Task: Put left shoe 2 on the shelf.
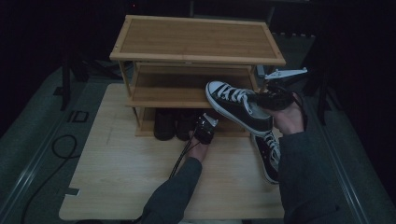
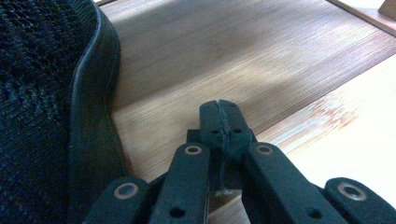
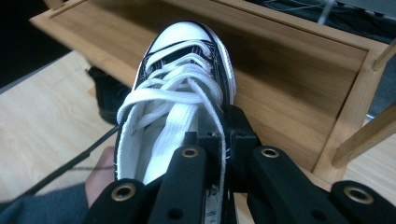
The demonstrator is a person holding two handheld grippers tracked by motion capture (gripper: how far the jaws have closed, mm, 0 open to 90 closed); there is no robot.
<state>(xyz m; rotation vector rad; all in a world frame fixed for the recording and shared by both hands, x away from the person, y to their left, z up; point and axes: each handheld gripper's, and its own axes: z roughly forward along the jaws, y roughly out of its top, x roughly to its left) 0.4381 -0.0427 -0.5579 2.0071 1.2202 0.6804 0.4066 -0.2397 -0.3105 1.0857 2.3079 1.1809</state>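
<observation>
A wooden table (image 1: pixel 116 186) carries a three-tier bamboo shoe rack (image 1: pixel 196 39) at its far side, toward twelve o'clock. From the bottom edge at about six o'clock, the person's left forearm in a dark sleeve reaches up and slightly right, so the left gripper (image 1: pixel 206 125) sits at the front edge of the rack's lowest shelf. In the left gripper view its two jaws are pressed together with nothing between them, hovering over the bamboo shelf board (image 2: pixel 224 60), and a dark mesh shoe (image 2: pixel 42 107) rises at nine o'clock. In the high view, two dark shoes (image 1: pixel 175 123) stand side by side on that lowest shelf, just left of the gripper. Farther right, the right forearm comes up from five o'clock, and the right gripper (image 1: pixel 273 100) holds a black sneaker (image 1: pixel 238 107) with white laces off the table. The jaws are clamped on the side wall of its opening, and its white toe cap points to ten o'clock over the middle shelf. A second black sneaker (image 1: pixel 268 156) lies on the table at four o'clock. That makes four shoes, two grippers and one rack.
</observation>
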